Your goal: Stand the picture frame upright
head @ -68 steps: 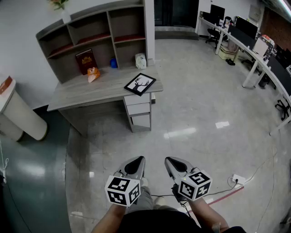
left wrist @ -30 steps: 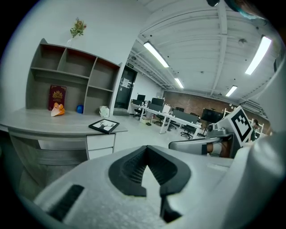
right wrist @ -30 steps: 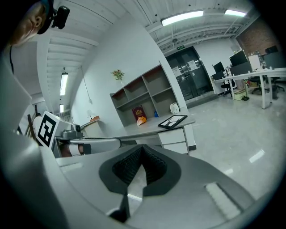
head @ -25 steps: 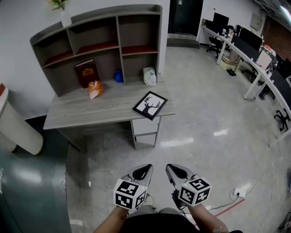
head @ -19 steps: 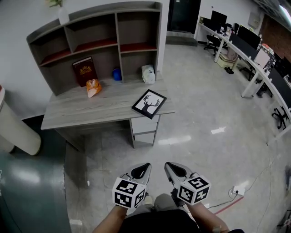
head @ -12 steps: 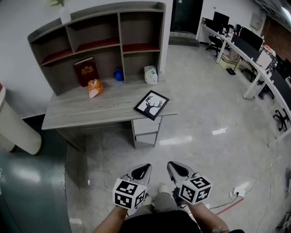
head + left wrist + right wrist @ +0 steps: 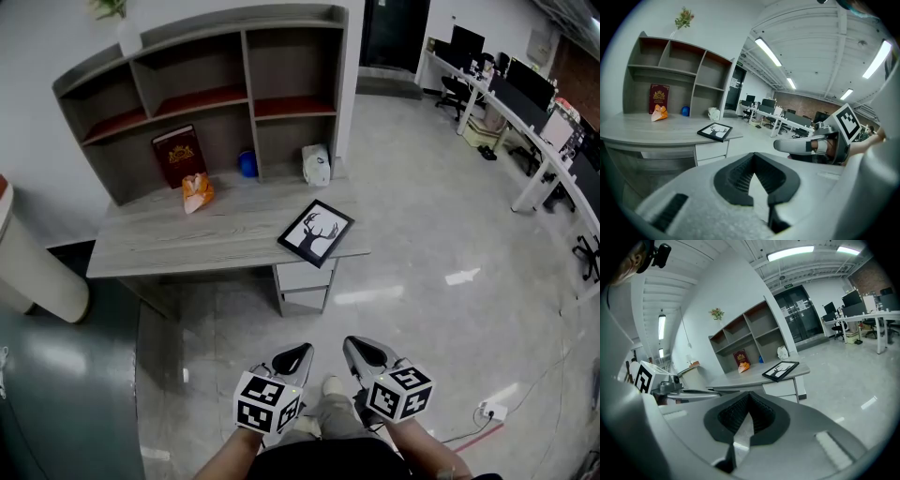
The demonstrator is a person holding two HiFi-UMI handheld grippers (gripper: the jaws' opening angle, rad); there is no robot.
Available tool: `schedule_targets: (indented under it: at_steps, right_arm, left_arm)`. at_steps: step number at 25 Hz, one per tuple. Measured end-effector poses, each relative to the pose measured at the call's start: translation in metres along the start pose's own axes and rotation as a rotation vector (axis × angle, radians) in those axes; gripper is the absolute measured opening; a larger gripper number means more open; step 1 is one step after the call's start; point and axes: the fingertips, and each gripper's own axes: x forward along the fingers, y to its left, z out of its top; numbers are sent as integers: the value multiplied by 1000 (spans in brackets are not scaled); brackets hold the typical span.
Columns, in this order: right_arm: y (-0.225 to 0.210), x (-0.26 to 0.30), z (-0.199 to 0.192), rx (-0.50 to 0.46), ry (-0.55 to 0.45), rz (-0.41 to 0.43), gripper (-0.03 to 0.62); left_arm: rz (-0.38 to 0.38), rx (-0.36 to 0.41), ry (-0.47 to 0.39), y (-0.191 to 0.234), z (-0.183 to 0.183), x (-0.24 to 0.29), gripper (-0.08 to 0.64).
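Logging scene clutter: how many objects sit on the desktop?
5: red book at the back, orange item before it, blue ball, white object further right, picture frame flat near the front right corner.

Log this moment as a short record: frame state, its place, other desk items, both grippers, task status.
frame: picture frame lying flat, deer print up
place: front right corner of desk, above the drawers
other items: red book upright at the shelf; orange object; blue ball; white object
left gripper: shut, empty, over the floor, short of the desk
right gripper: shut, empty, beside the left
task status: not begun; frame untouched
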Motion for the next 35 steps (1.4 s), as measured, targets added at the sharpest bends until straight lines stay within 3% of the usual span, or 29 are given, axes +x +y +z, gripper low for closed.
schedule_targets:
  at_steps: [18,28,35]
  right_arm:
    - [-69,67,58,-40,58,89,0]
    - [-88,86,64,-59,104,163,0]
    - [-102,97,71,-56,103,169,0]
  left_arm:
    - [76,14,-15,36,64,90,-5]
    - [128,16,-12,43,73,118,-5]
    - [130,16,-2,48,74,134,-5]
